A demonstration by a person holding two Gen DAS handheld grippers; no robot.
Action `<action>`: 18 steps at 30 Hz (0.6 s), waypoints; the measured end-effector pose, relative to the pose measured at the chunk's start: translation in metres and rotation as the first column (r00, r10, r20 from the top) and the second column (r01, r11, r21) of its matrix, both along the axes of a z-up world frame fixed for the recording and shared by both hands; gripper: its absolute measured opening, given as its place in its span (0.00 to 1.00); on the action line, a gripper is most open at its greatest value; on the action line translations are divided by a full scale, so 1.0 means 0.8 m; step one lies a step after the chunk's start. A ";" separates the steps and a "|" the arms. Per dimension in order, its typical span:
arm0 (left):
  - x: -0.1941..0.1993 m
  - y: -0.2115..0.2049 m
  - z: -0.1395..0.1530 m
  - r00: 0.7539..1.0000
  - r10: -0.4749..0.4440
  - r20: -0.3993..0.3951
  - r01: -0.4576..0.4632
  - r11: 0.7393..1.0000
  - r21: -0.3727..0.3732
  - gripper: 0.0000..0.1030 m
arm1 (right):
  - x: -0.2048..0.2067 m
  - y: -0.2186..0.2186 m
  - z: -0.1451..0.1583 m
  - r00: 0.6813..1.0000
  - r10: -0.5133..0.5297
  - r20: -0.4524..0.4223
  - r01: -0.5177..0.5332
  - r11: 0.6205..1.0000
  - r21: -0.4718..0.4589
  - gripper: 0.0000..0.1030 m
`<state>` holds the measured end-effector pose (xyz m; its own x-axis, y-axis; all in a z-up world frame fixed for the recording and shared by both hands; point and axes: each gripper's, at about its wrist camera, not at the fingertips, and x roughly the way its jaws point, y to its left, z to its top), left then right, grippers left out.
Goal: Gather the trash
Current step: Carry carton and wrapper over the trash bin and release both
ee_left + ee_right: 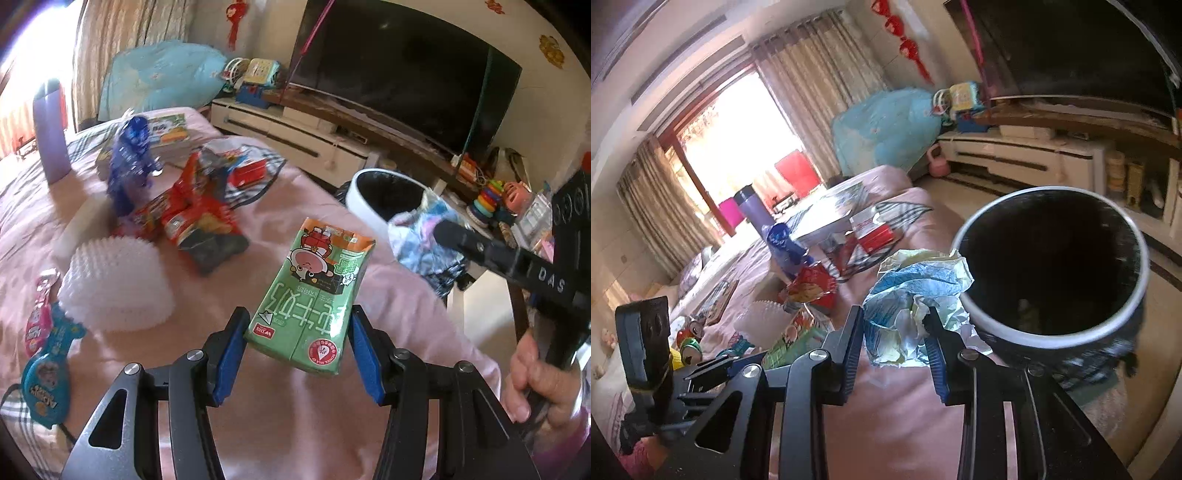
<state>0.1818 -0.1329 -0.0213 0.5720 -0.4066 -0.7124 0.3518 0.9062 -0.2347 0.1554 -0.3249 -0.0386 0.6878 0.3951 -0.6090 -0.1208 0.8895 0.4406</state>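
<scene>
Carrying crumpled paper [916, 295] pinched in right tool [893, 339] just beside bin [1137, 295]; left tool [297, 343] pinching milk carton [314, 288] farther back.

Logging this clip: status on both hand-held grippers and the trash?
Left hand-held gripper shut on green milk carton. Right hand-held gripper shut on crumpled paper, beside bin. Nothing blocking the bin's mouth.

On and around the bed are one green milk carton [314, 291], one crumpled paper wad [916, 295], one black bin [1052, 266], one blue toy figure [131, 158], one purple bottle [753, 210] and two grippers.
</scene>
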 end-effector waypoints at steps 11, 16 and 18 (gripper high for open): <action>0.014 -0.051 0.016 0.998 -0.041 0.043 0.041 0.999 0.001 0.51 | -0.006 -0.066 0.006 0.993 -0.118 0.011 0.118 0.993 0.010 0.32; 0.024 -0.073 0.019 0.996 -0.064 0.057 0.063 0.998 0.012 0.51 | -0.001 -0.087 0.007 0.989 -0.145 0.012 0.145 0.989 0.011 0.33; 0.029 -0.082 0.019 0.996 -0.074 0.059 0.073 0.997 0.018 0.51 | 0.002 -0.093 0.007 0.988 -0.151 0.010 0.151 0.988 0.007 0.33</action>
<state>0.2049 -0.1986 -0.0058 0.5828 -0.4376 -0.6847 0.4303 0.8810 -0.1969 0.1568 -0.3995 -0.0331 0.7463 0.2896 -0.5993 0.0103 0.8953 0.4454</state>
